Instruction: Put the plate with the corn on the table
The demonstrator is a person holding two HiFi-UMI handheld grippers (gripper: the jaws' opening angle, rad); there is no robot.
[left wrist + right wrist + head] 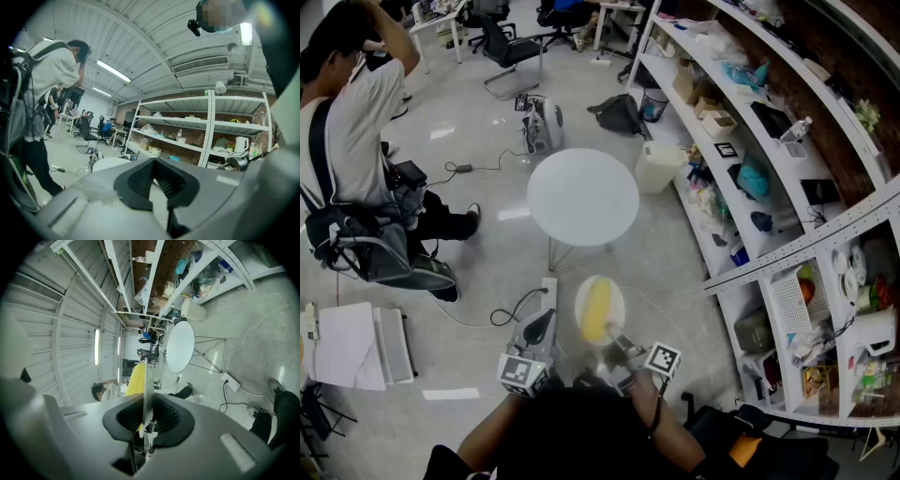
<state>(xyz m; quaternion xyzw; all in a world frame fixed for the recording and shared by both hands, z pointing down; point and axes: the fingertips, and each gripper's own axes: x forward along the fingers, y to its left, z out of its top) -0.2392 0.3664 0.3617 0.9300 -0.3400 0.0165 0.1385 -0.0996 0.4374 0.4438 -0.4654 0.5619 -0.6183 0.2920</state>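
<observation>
A white plate (600, 309) carrying a yellow corn cob (595, 311) hangs in the air over the floor, short of the round white table (583, 197). My right gripper (619, 352) is shut on the plate's near rim. In the right gripper view the plate (146, 380) shows edge-on between the pads, with the corn (135, 378) on its left face and the table (180, 345) farther off. My left gripper (534, 339) hovers just left of the plate, holding nothing. In the left gripper view its jaws (157, 180) stand together, and the table (108, 164) is ahead.
A person with a backpack (356, 122) stands at the left. Curved shelves (769, 169) full of items run along the right, with a white bin (659, 167) by them. A power strip and cables (546, 292) lie on the floor near the table's legs. Papers (356, 347) sit at lower left.
</observation>
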